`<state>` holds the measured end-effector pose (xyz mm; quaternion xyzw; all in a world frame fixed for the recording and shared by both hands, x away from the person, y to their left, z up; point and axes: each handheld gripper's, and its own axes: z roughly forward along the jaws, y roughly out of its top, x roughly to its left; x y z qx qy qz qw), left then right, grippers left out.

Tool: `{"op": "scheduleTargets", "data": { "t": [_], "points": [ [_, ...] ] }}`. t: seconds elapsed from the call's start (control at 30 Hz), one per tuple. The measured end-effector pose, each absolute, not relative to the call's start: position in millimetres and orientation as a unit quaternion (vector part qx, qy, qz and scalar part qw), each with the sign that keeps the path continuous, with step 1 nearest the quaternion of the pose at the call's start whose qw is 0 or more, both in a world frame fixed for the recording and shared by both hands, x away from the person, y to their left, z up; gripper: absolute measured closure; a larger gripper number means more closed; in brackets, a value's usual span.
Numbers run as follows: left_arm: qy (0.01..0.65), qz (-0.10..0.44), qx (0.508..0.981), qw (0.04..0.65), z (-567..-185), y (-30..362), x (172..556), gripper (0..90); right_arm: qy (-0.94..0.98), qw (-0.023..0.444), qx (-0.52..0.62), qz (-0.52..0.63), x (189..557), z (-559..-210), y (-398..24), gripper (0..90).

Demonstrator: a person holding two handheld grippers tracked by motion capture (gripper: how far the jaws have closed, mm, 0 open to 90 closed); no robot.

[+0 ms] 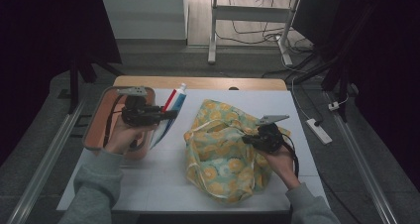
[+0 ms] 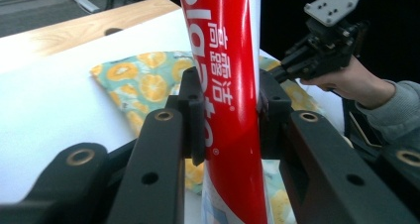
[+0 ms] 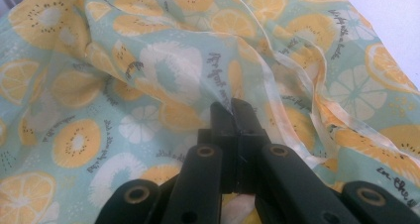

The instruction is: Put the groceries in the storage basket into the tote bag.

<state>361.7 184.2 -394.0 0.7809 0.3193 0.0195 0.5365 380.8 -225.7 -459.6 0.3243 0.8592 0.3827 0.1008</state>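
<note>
A red, white and blue toothpaste tube (image 1: 176, 100) with a white cap is held off the table, cap pointing away, with my left gripper (image 1: 170, 115) shut across its middle. In the left gripper view both pads press the red tube (image 2: 229, 70) at the left gripper (image 2: 230, 112). A soft bag (image 1: 218, 152) printed with orange and kiwi slices lies crumpled at the table's centre right. My right gripper (image 1: 246, 139) is shut on a pinch of its thin fabric near the rim. In the right gripper view the right gripper (image 3: 231, 107) clamps the bag (image 3: 148, 75) cloth by a pale hem.
A shallow brown tray (image 1: 97, 116) sits at the table's left edge, under my left hand. A white mat (image 1: 153, 177) covers the wooden table (image 1: 198, 81). A power strip (image 1: 319, 130) and cables lie on the floor to the right.
</note>
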Motion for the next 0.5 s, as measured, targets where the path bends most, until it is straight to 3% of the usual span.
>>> {"op": "scheduleTargets", "data": {
  "t": [0.5],
  "points": [
    [0.270,0.001,0.806,0.527,-400.7,123.8,362.5,70.4,0.856,0.097,0.322,0.392,382.2,-454.4,-223.7,89.0]
  ]
}}
